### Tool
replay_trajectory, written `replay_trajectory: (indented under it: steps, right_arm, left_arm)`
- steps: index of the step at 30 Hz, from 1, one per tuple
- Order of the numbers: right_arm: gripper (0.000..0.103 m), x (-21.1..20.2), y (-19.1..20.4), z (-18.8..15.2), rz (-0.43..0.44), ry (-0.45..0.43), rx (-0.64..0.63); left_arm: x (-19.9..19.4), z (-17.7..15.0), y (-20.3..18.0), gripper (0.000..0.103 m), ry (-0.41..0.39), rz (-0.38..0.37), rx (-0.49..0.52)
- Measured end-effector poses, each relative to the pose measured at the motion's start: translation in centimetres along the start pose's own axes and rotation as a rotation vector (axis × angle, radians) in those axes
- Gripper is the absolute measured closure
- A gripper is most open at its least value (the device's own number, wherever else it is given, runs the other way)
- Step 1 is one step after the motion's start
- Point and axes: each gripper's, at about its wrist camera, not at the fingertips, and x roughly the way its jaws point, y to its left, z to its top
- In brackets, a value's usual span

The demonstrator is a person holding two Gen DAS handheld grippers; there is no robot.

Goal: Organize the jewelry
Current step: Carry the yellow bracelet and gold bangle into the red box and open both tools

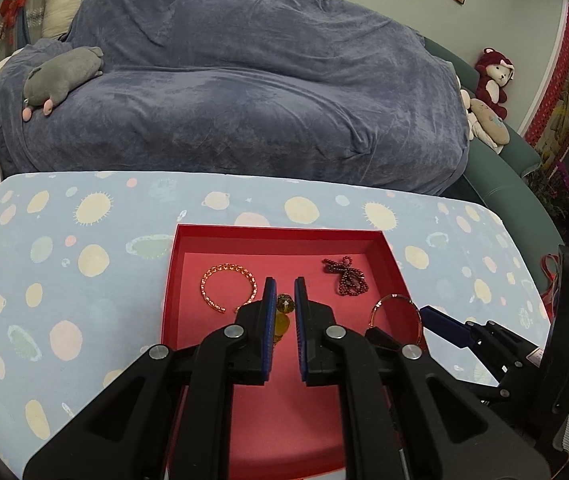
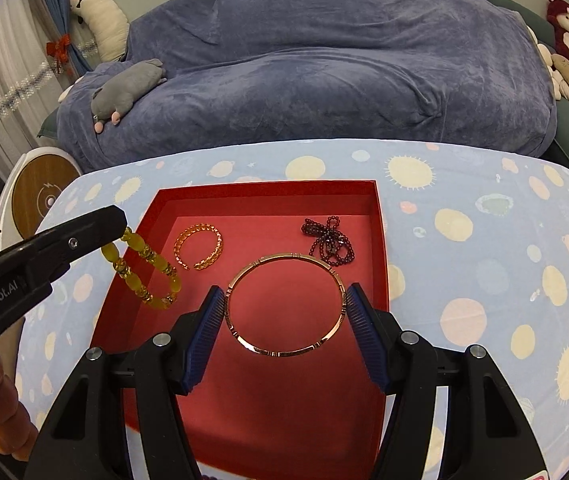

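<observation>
Two pieces in the red box (image 2: 378, 240) at frame centre: orange cuff (image 2: 199, 247), dark bead string (image 2: 327, 238); left gripper (image 1: 283, 302) clamped on yellow bead bracelet (image 2: 142, 270); right gripper (image 2: 284, 312) clamped across rose-gold bangle (image 2: 284, 258)

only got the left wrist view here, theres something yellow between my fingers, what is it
Observer: A yellow bead bracelet. The right wrist view shows its whole loop hanging from the left gripper over the red tray.
Operator: what is the right one holding
Observer: The right gripper has a thin rose-gold bangle across its pads, one finger on each side of the ring.
Operator: is the bangle over the tray too
Observer: Yes, from the right wrist view it sits over the tray floor, nearer than the dark red bead strand and the orange open cuff.
</observation>
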Motion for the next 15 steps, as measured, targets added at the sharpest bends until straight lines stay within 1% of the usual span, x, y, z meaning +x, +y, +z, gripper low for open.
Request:
replay_trajectory:
  steps: [7, 11, 12, 14, 15]
  right_arm:
    - [0.043, 3.2, -0.1, 0.3, -0.012, 0.048, 0.002]
    - [0.042, 4.2, -0.1, 0.1, -0.001, 0.073, -0.003]
    - [0.042, 4.2, -0.1, 0.0, -0.006, 0.069, -0.006]
    - [0.042, 4.3, 0.0, -0.1, -0.021, 0.062, -0.023]
    - [0.042, 4.2, 0.0, -0.1, -0.024, 0.059, -0.028]
  left_arm:
    - [3.3, -0.5, 1.3, 0.094, 0.043, 0.027, -0.012]
    - [3.9, -1.0, 1.9, 0.093, 0.041, 0.033, -0.025]
    - [4.0, -1.1, 2.0, 0.091, 0.039, 0.033, -0.026]
    - [4.1, -1.2, 2.1, 0.08, 0.039, 0.049, -0.027]
    - [4.0, -1.3, 2.2, 0.077, 0.036, 0.053, -0.031]
